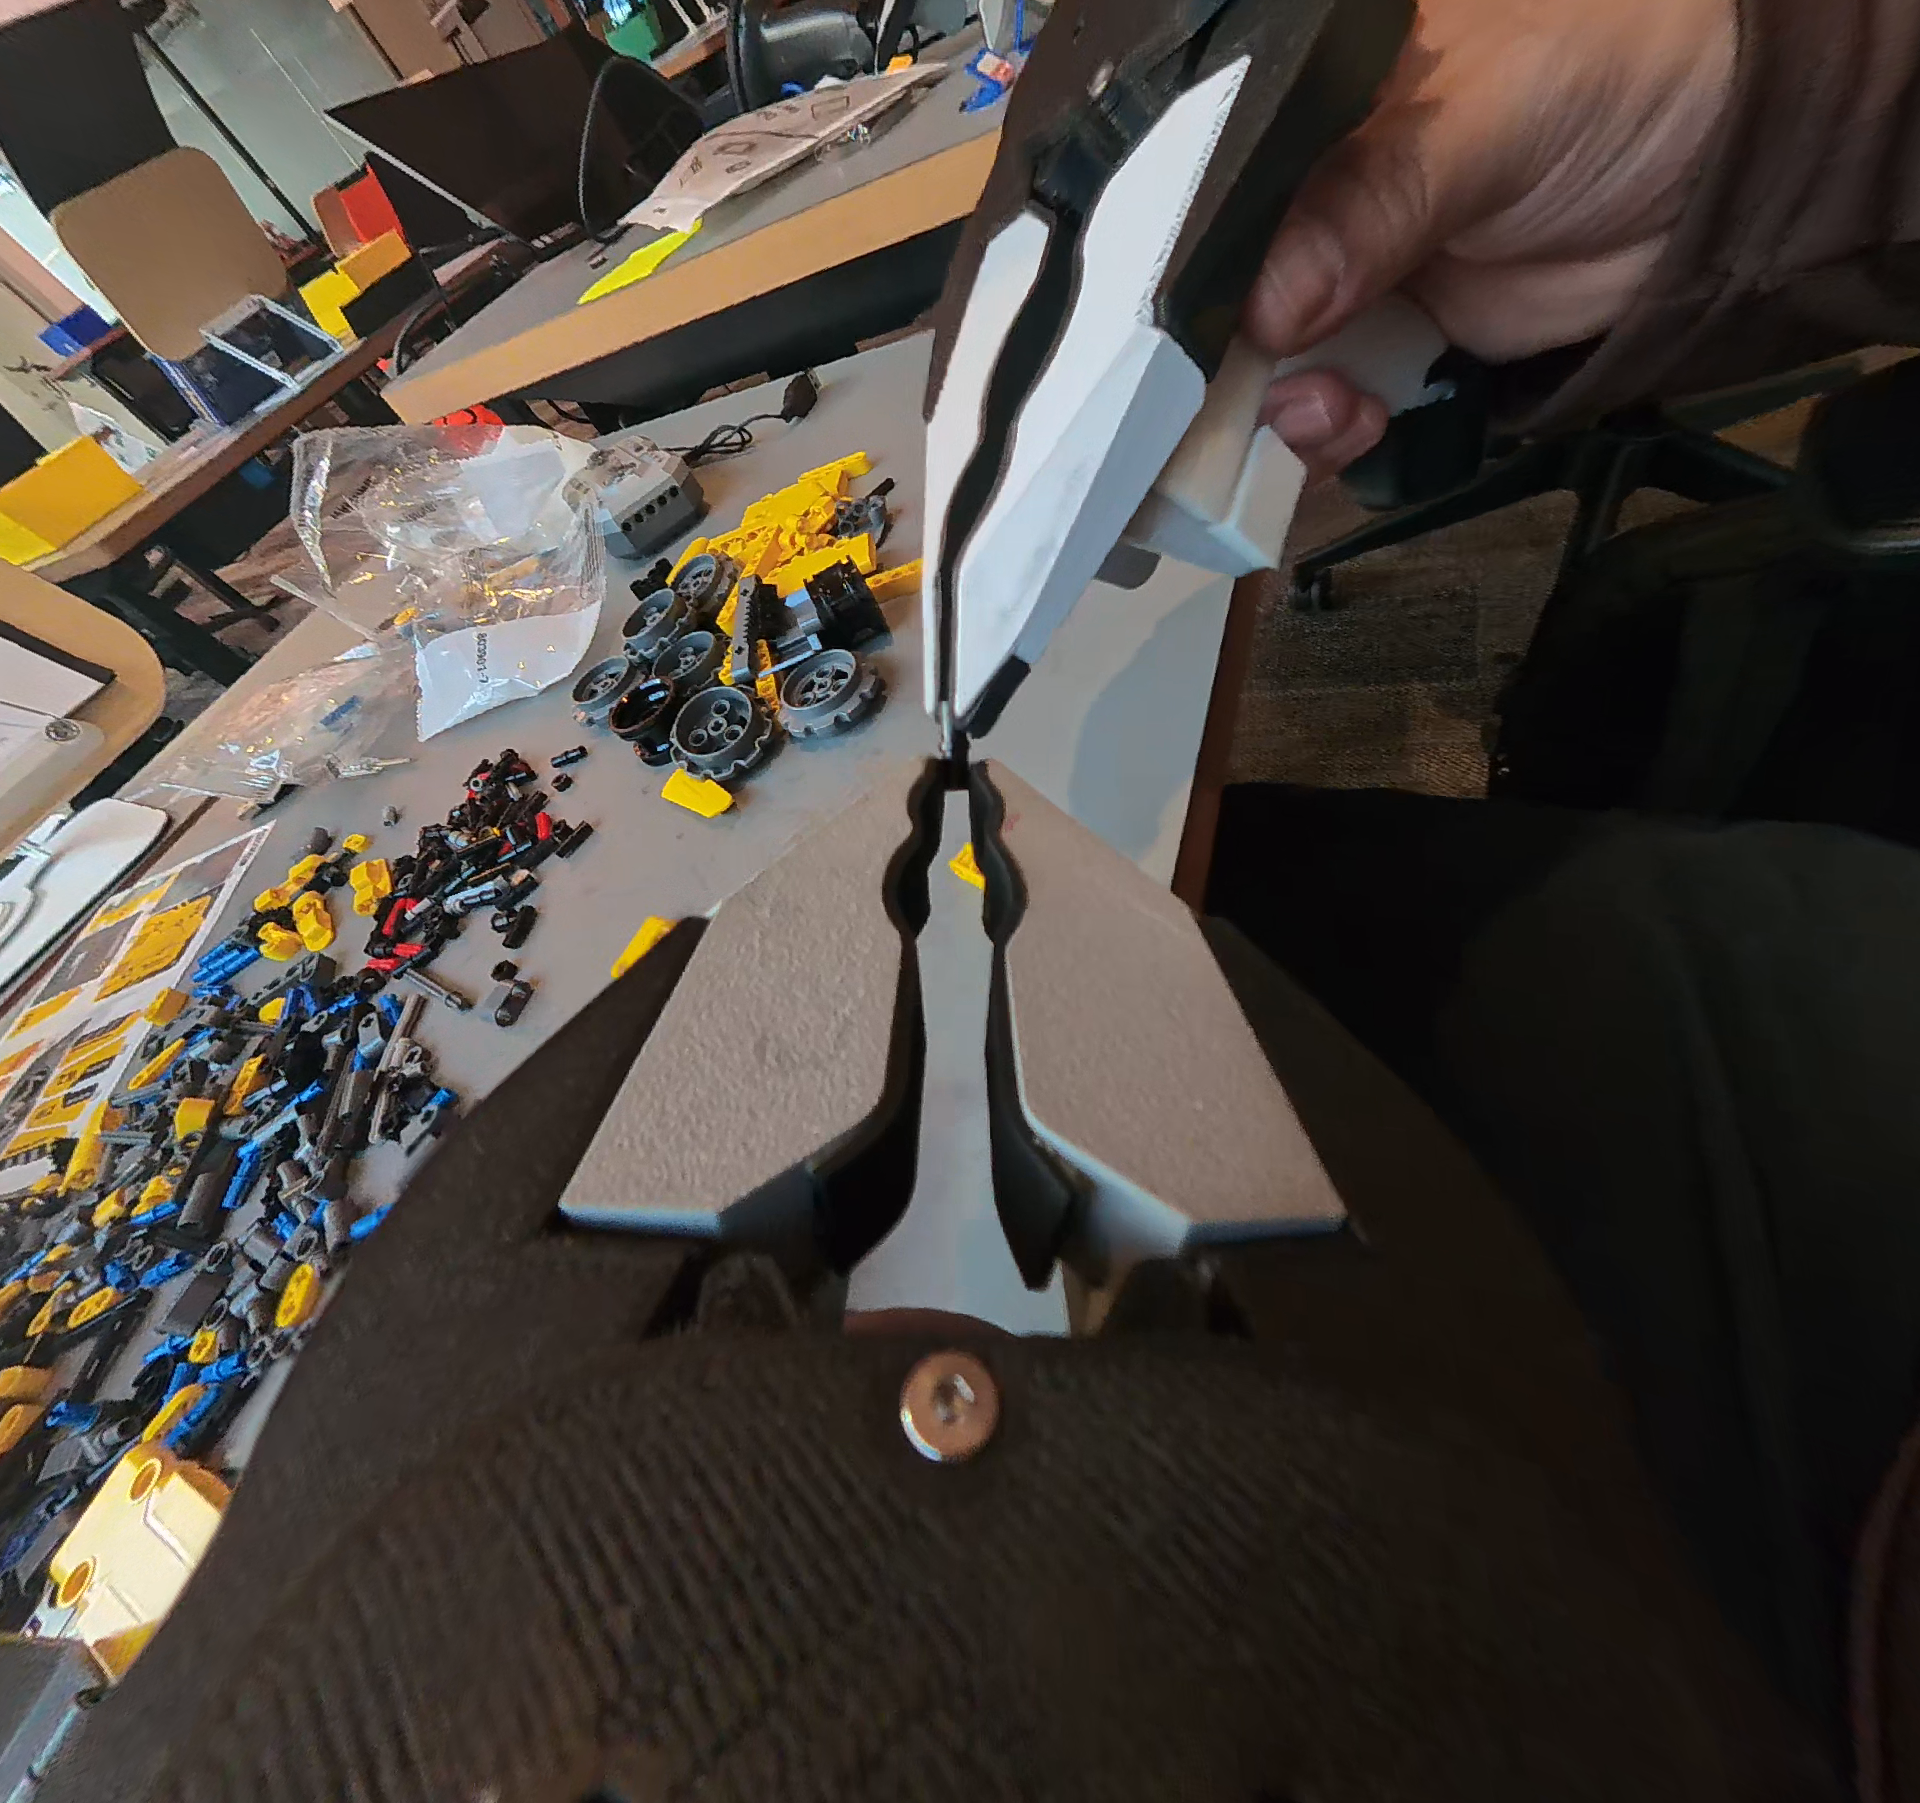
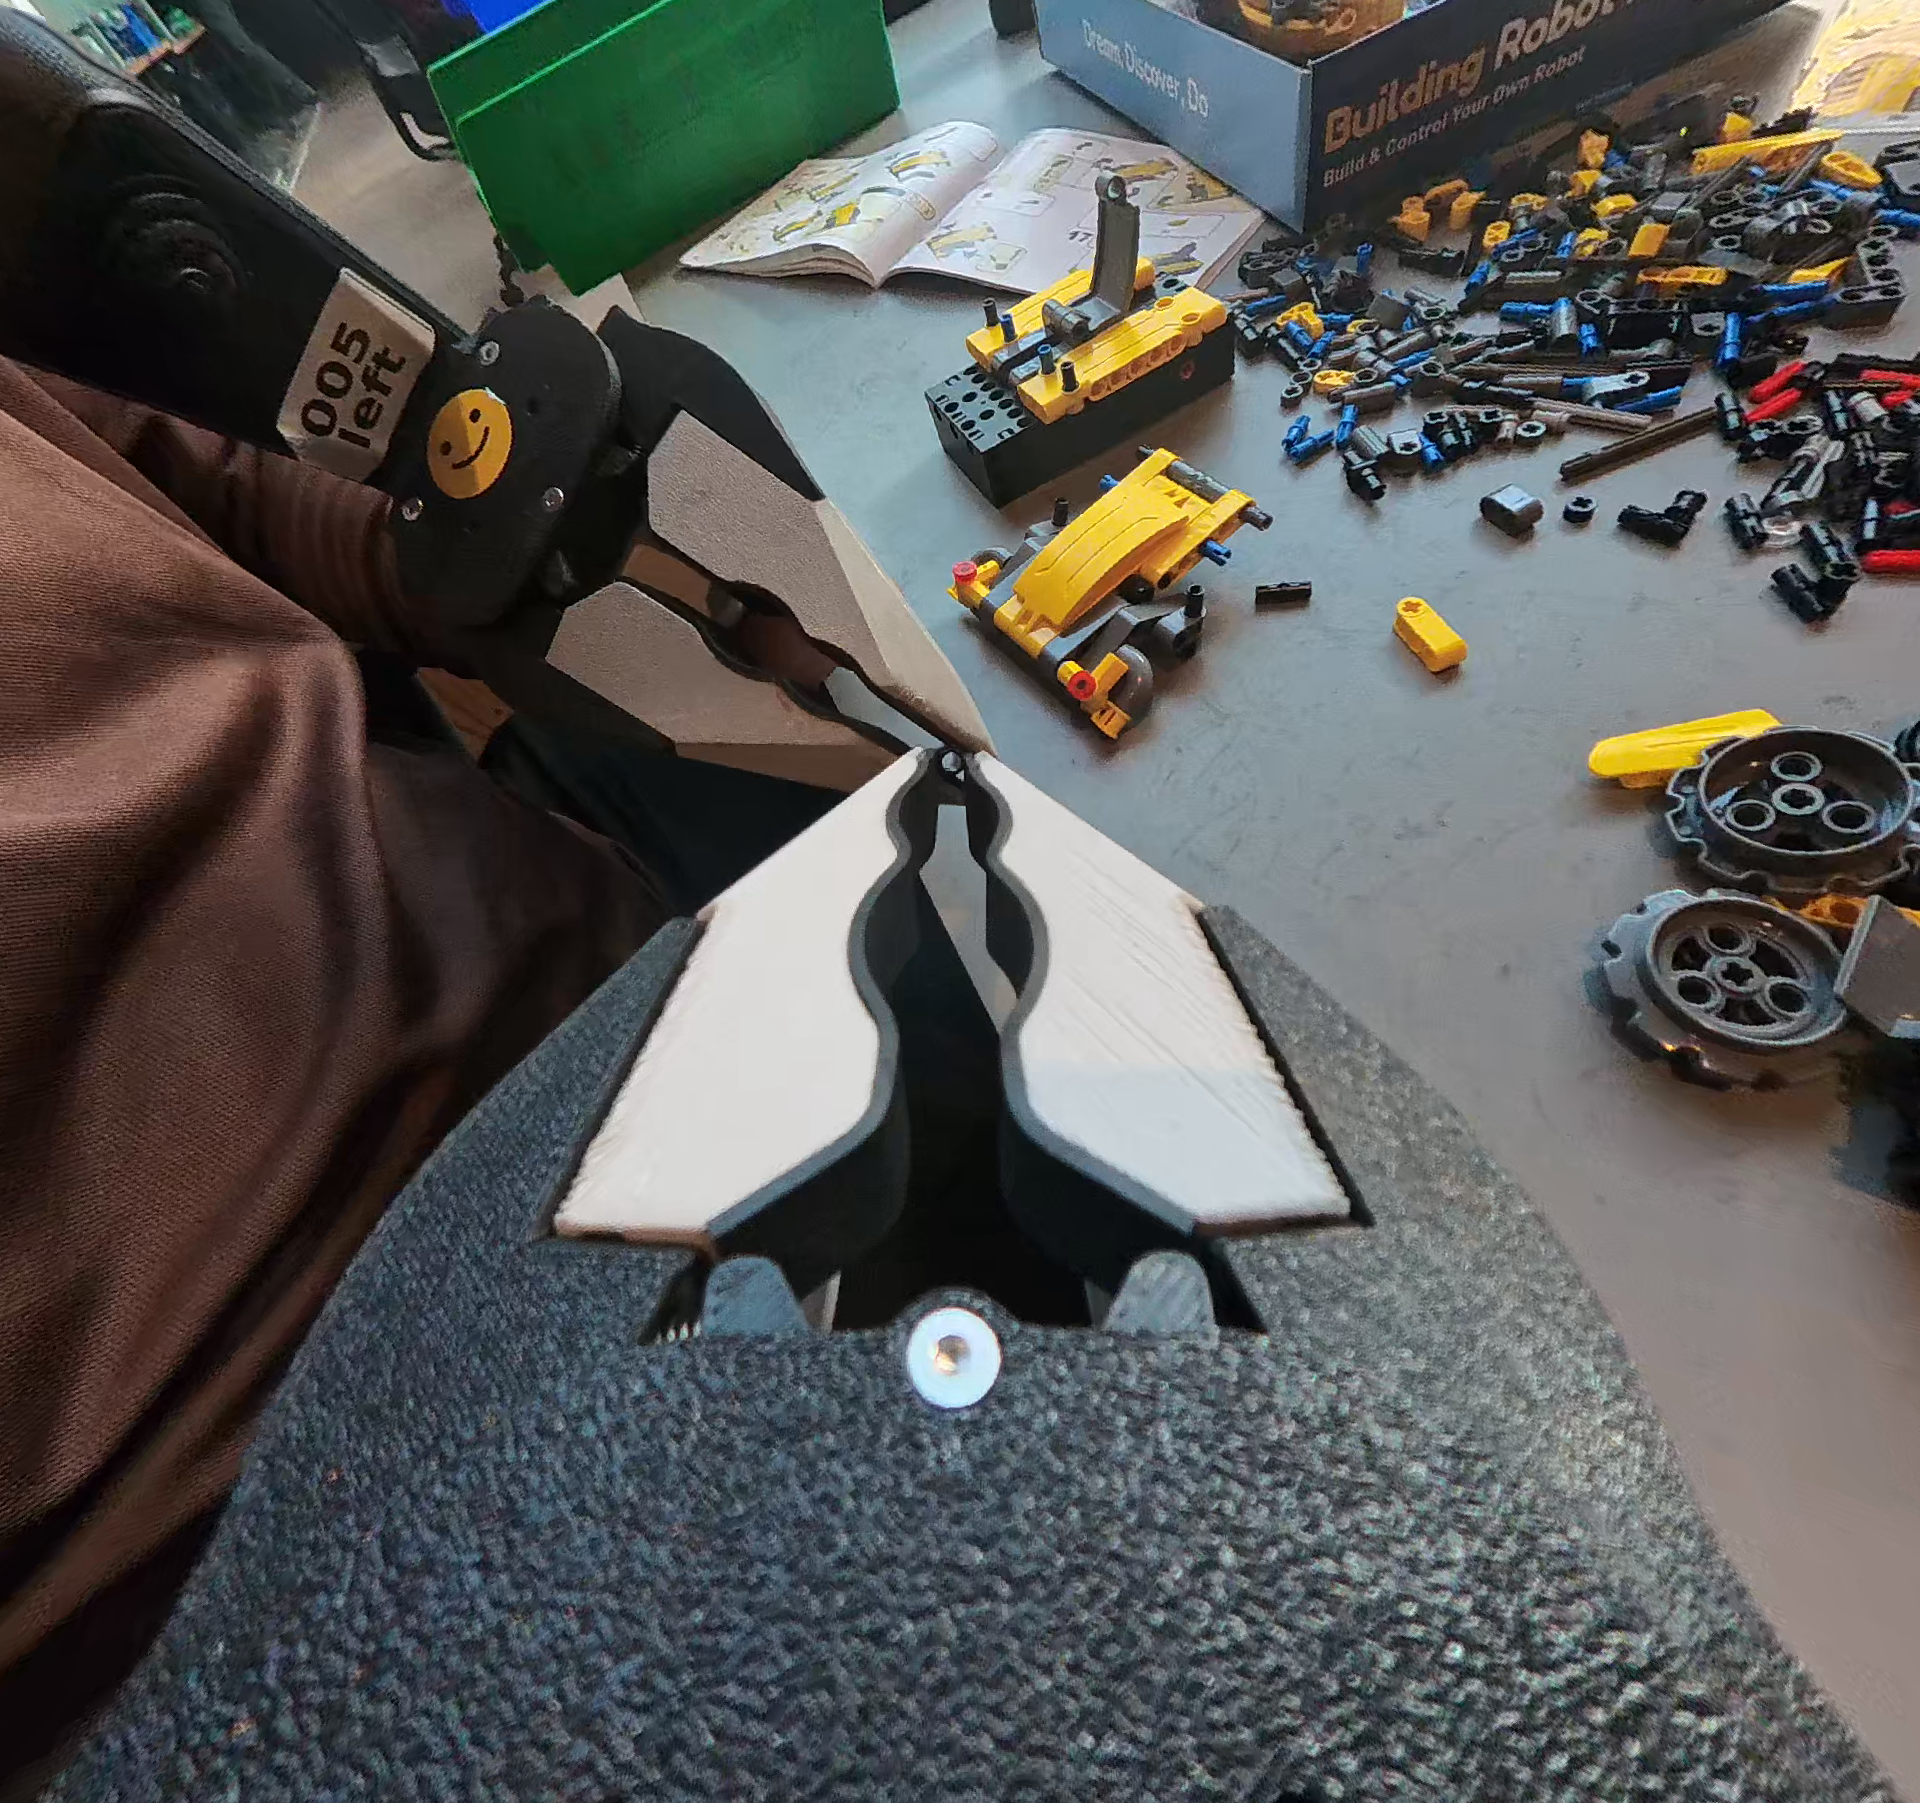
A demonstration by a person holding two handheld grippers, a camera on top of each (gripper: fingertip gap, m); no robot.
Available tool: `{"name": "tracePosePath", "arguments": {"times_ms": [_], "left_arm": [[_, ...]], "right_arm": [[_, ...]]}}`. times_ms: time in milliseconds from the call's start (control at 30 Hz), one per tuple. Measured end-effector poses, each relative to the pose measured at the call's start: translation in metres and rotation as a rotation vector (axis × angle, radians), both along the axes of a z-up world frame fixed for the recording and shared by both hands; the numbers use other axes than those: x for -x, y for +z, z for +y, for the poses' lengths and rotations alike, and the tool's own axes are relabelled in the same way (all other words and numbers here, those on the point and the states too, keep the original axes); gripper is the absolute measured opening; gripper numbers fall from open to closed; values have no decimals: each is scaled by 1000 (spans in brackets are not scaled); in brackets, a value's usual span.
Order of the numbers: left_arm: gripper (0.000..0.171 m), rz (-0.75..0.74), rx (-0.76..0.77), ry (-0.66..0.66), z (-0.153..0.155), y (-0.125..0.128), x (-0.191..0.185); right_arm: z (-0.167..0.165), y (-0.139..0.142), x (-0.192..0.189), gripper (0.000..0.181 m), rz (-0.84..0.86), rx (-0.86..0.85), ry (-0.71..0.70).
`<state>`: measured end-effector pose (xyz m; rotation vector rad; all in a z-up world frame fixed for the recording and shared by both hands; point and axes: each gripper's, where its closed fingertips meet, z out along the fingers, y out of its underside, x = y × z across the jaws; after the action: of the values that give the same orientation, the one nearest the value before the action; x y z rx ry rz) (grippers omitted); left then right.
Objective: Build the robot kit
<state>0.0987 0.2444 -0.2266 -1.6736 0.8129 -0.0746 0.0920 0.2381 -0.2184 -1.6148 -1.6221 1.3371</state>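
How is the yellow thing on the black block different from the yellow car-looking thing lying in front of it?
The build on the black block has a grey lever sticking straight up and a flat yellow top; the car-like build lies low with a curved yellow panel. The first rests on a chunky black base, while the second has red studs at its corners. Both are yellow, grey and black, and neither gripper touches them.
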Motion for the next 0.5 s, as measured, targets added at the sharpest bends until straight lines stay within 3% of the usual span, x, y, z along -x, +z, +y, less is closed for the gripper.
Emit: {"name": "tracePosePath", "arguments": {"times_ms": [133, 267, 500], "left_arm": [[5, 17, 139, -9, 2, -16, 2], [21, 59, 417, -21, 1, -50, 5], [26, 53, 518, 45, 18, -63, 0]], "right_arm": [[15, -12, -6, 1, -93, -59, -58], [36, -19, -17, 1, -172, -142, -129], [42, -31, -25, 1, -208, -158, -152]]}}
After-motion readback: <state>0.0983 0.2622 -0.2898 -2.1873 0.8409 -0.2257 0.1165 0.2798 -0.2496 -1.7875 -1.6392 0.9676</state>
